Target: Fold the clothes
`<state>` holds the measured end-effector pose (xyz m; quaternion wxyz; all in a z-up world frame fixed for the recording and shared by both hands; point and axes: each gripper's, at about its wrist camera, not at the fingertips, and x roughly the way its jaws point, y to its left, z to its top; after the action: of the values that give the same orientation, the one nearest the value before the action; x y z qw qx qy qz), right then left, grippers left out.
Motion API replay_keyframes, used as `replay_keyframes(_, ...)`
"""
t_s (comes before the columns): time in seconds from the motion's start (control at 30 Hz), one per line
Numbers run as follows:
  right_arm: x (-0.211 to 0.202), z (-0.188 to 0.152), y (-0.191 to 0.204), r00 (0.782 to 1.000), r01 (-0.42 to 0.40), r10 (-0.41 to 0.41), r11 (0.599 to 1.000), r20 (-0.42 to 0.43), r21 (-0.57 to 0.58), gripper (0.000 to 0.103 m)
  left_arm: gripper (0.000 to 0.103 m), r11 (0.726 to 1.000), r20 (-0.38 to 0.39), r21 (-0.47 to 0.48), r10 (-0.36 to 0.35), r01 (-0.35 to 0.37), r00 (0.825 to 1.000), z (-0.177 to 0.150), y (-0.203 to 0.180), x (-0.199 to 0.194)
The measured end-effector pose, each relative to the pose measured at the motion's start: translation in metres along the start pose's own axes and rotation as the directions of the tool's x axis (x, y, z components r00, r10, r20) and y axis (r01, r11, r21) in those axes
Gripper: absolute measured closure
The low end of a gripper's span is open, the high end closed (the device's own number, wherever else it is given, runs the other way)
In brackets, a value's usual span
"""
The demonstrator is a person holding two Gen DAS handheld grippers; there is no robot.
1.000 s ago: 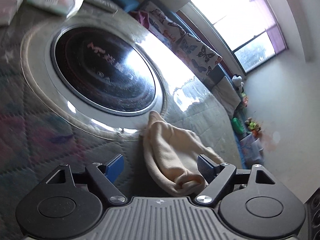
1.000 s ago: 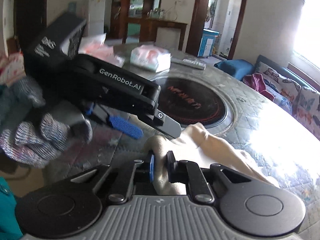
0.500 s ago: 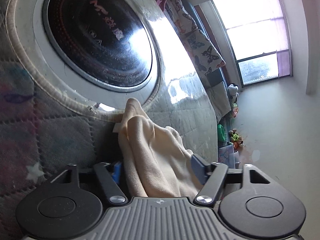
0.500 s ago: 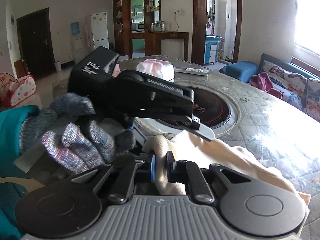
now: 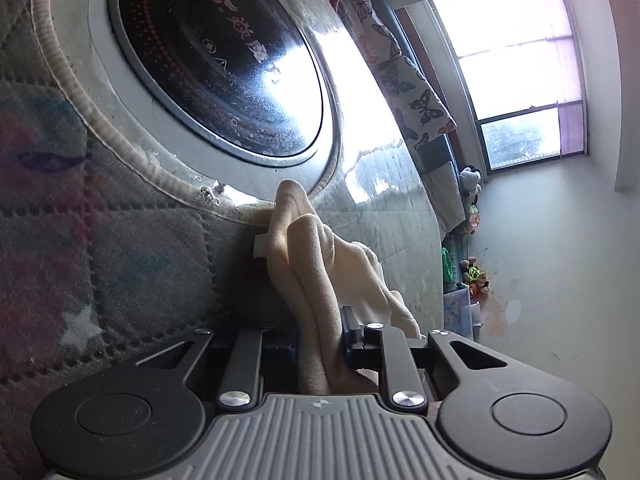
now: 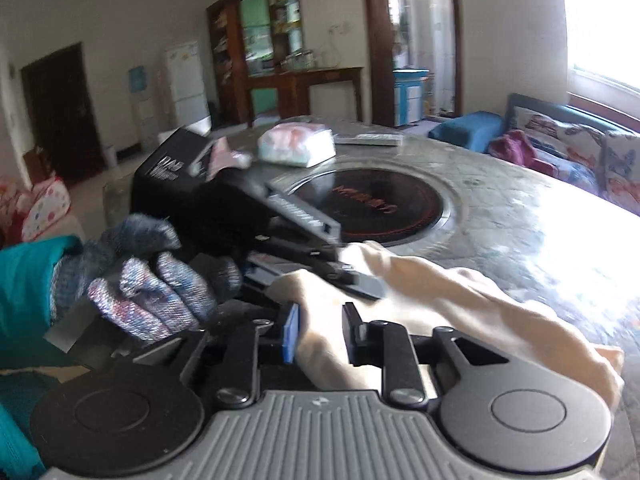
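Note:
A cream-coloured garment [image 5: 320, 264] lies bunched on the quilted round table, one end touching the rim of the black inset hob. My left gripper [image 5: 320, 336] is shut on the near end of the garment. In the right wrist view the garment [image 6: 460, 296] stretches to the right across the table. My right gripper [image 6: 322, 336] has its jaws slightly apart around a fold of it, loosely. The left gripper [image 6: 352, 280], held by a gloved hand, shows just ahead, clamped on the same cloth.
The black round hob [image 6: 372, 204] sits in the table's middle, ringed by a metal rim [image 5: 100, 80]. A pink tissue pack [image 6: 296, 146] and a remote [image 6: 372, 140] lie at the far side. A sofa with butterfly cushions [image 6: 568, 140] stands beyond the table.
My left gripper moved onto the garment's near end and closed on it. My right gripper's jaws, pinched on the cloth before, have widened a little.

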<state>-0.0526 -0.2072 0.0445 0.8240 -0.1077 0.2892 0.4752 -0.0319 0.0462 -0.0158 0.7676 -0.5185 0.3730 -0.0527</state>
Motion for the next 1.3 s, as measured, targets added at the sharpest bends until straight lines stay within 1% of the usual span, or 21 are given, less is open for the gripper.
replay_keyframes(0.03,-0.004,-0.002,-0.004,1.000,0.017,-0.017,1.000,0.006,0.018,0.077,0.082,1.000,0.001,0.002,0.000,0.000,1.000,0.000,0.000,0.000)
replay_keyframes(0.1,-0.011,-0.008,-0.020,0.997,0.080,-0.081,0.995,0.008,0.064,0.075,0.082,1.000,0.001,0.007,0.000,0.000,1.000,0.000,0.000,0.000)
replay_keyframes(0.2,-0.021,-0.016,-0.044,0.984,0.174,-0.176,0.976,0.005,0.135,0.071,0.082,1.000,0.002,0.027,0.007,-0.007,1.000,-0.001,-0.002,0.000)
replay_keyframes(0.3,-0.026,-0.028,-0.073,0.960,0.277,-0.278,0.935,-0.024,0.221,0.069,0.081,0.999,0.002,0.050,0.015,-0.015,1.000,-0.002,-0.006,0.002)
replay_keyframes(0.37,-0.028,-0.037,-0.094,0.939,0.339,-0.339,0.900,-0.048,0.273,0.065,0.081,0.998,0.000,0.058,0.018,-0.018,1.000,-0.002,-0.008,0.003)
replay_keyframes(0.43,-0.030,-0.045,-0.114,0.931,0.361,-0.360,0.881,-0.060,0.307,0.063,0.081,0.998,-0.002,0.063,0.020,-0.020,1.000,-0.002,-0.009,0.003)
replay_keyframes(0.47,-0.030,-0.047,-0.120,0.929,0.367,-0.365,0.877,-0.065,0.310,0.059,0.081,0.998,-0.003,0.064,0.020,-0.020,1.000,-0.003,-0.008,0.003)
replay_keyframes(0.53,-0.030,-0.052,-0.133,0.925,0.377,-0.373,0.871,-0.074,0.315,0.056,0.081,0.998,-0.004,0.067,0.022,-0.022,1.000,-0.003,-0.009,0.003)
replay_keyframes(0.6,-0.031,-0.057,-0.141,0.933,0.357,-0.353,0.873,-0.075,0.332,0.050,0.080,0.997,-0.006,0.074,0.027,-0.027,1.000,-0.003,-0.010,0.003)
replay_keyframes(0.63,-0.031,-0.060,-0.145,0.936,0.347,-0.343,0.874,-0.076,0.341,0.045,0.080,0.996,-0.007,0.079,0.030,-0.029,1.000,-0.001,-0.015,0.007)
replay_keyframes(0.7,-0.033,-0.065,-0.153,0.944,0.327,-0.322,0.874,-0.076,0.358,0.043,0.080,0.996,-0.008,0.086,0.033,-0.032,0.999,-0.002,-0.020,0.009)
replay_keyframes(0.77,-0.034,-0.069,-0.158,0.950,0.308,-0.305,0.877,-0.069,0.368,0.038,0.080,0.995,-0.009,0.094,0.037,-0.036,0.999,-0.001,-0.023,0.010)
replay_keyframes(0.83,-0.035,-0.070,-0.160,0.956,0.289,-0.289,0.887,-0.055,0.361,0.037,0.080,0.994,-0.010,0.103,0.041,-0.040,0.999,0.000,-0.025,0.012)
replay_keyframes(0.87,-0.034,-0.069,-0.160,0.960,0.274,-0.277,0.891,-0.046,0.362,0.033,0.080,0.993,-0.011,0.106,0.043,-0.042,0.999,0.000,-0.026,0.013)
replay_keyframes(0.93,-0.034,-0.069,-0.160,0.965,0.253,-0.258,0.899,-0.033,0.358,0.027,0.080,0.993,-0.013,0.111,0.044,-0.043,0.999,0.001,-0.025,0.013)
replay_keyframes(1.0,-0.033,-0.068,-0.160,0.969,0.237,-0.244,0.906,-0.023,0.350,0.025,0.080,0.992,-0.015,0.119,0.046,-0.044,0.999,0.002,-0.027,0.014)
replay_keyframes(1.03,-0.032,-0.067,-0.161,0.973,0.220,-0.229,0.913,-0.016,0.345,0.020,0.080,0.991,-0.015,0.122,0.047,-0.045,0.999,0.003,-0.028,0.015)
replay_keyframes(1.07,-0.033,-0.067,-0.161,0.978,0.201,-0.210,0.918,-0.010,0.342,0.014,0.080,0.991,-0.016,0.126,0.048,-0.046,0.999,0.004,-0.029,0.016)
replay_keyframes(1.17,-0.032,-0.067,-0.162,0.986,0.156,-0.166,0.931,0.001,0.331,0.004,0.080,0.989,-0.020,0.138,0.051,-0.048,0.998,0.006,-0.031,0.019)
replay_keyframes(1.23,-0.033,-0.068,-0.165,0.990,0.126,-0.142,0.927,0.018,0.352,0.000,0.080,0.989,-0.022,0.143,0.051,-0.047,0.998,0.007,-0.031,0.020)
replay_keyframes(1.3,-0.033,-0.068,-0.166,0.992,0.107,-0.125,0.930,0.026,0.352,0.000,0.080,0.988,-0.025,0.146,0.050,-0.045,0.998,0.008,-0.032,0.021)
